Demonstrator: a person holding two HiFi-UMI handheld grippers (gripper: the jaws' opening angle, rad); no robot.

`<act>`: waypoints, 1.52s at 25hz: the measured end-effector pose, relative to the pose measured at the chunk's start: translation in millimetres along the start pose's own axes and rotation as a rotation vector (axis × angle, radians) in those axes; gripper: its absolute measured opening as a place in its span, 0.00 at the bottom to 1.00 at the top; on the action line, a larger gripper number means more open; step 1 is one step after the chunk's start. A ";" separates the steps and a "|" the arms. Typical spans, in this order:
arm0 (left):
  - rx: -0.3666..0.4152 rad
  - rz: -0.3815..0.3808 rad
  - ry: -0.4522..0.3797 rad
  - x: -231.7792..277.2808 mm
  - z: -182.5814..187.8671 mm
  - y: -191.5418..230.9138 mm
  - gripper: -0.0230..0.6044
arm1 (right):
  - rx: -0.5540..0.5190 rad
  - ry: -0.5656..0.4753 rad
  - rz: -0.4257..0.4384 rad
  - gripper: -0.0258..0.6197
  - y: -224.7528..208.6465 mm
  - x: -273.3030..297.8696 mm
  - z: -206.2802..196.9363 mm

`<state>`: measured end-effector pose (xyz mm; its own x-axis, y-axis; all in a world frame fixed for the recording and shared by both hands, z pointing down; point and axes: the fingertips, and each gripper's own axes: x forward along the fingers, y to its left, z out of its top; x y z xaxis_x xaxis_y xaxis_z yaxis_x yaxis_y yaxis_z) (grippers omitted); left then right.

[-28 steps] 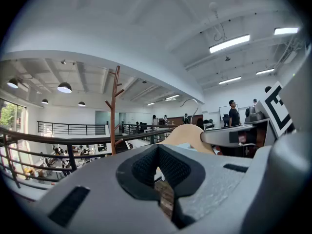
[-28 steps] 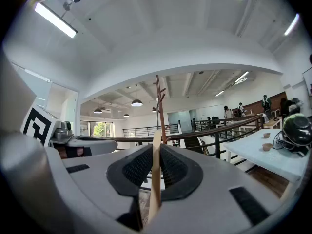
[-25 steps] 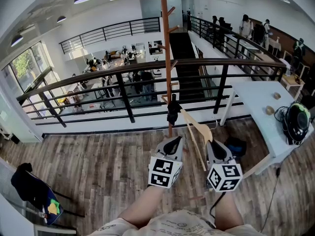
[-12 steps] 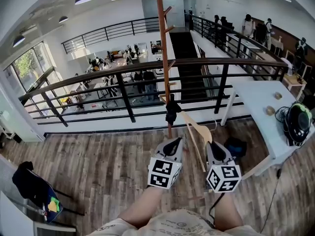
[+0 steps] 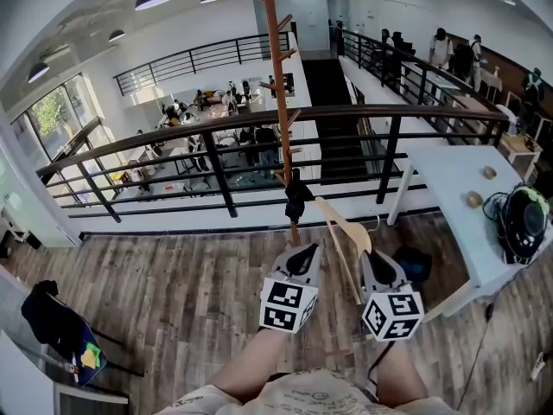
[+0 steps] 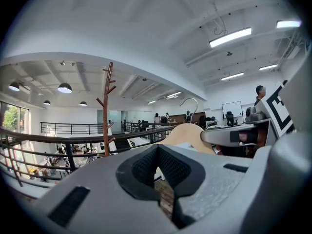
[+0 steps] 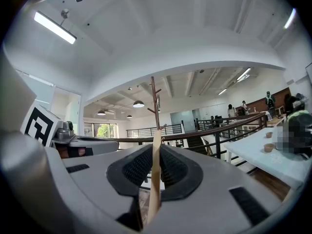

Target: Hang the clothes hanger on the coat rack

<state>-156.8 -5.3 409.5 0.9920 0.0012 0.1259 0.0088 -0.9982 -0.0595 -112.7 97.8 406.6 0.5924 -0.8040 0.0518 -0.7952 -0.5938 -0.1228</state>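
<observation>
Our right gripper (image 5: 373,259) clamped on the hanger (image 5: 344,221), long axis pointing ahead toward the coat rack (image 5: 276,102), hook up, our left gripper (image 5: 302,255) closed, empty

Pale wood hanger (image 5: 346,223); reddish-brown coat rack (image 5: 275,50); grey-brown plank floor (image 5: 173,301).

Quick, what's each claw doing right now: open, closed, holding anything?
Left claw: closed, with nothing between its jaws.
Right claw: closed on the wooden hanger.
</observation>
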 end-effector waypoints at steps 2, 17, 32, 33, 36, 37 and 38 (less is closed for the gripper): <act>-0.007 0.010 0.003 6.3 -3.9 -6.1 0.03 | -0.008 -0.001 0.012 0.11 -8.8 -1.2 -0.7; 0.000 0.001 0.015 48.2 -7.3 -24.5 0.03 | -0.020 0.011 0.032 0.11 -45.0 14.4 -7.0; -0.025 0.010 0.003 141.1 -11.1 26.2 0.03 | -0.050 0.022 0.011 0.11 -97.3 103.5 -6.0; -0.026 0.010 0.004 148.1 -10.8 29.7 0.03 | -0.050 0.023 0.011 0.11 -101.0 109.8 -5.7; -0.024 0.005 0.006 169.5 -9.7 37.2 0.03 | -0.048 0.029 0.004 0.11 -115.5 128.3 -6.6; -0.022 0.002 0.008 177.0 -9.3 39.4 0.03 | -0.047 0.033 0.000 0.11 -121.1 134.5 -6.7; -0.021 0.000 0.011 184.7 -8.9 42.2 0.03 | -0.046 0.035 -0.003 0.11 -126.5 141.0 -6.5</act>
<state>25.7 -47.8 439.0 0.9906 0.0004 0.1368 0.0057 -0.9992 -0.0385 70.6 59.3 435.9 0.5907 -0.8021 0.0873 -0.7988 -0.5966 -0.0767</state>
